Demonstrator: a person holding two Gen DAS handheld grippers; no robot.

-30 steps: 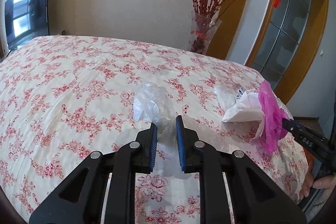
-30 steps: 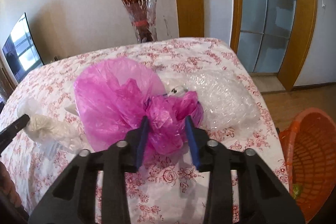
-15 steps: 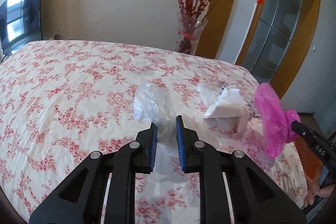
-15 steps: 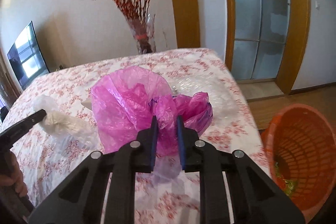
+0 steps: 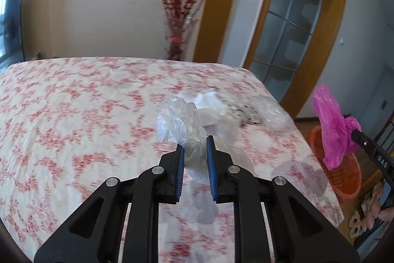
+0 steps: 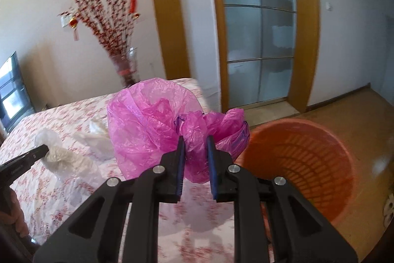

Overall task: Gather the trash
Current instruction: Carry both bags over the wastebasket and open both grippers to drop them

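My left gripper has its jaws clenched on a clear plastic bag, lifted above the floral bed; my right gripper has its jaws clamped on a pink plastic bag, hanging at the bed's edge just beside the orange basket on the floor; white wrappers lie farther on the bed; a vase of red branches stands behind.

A pink plastic bag is showing beside an orange basket (lattice-walled). Left of the basket, a cream bedspread is showing red flowers under a clear bag.
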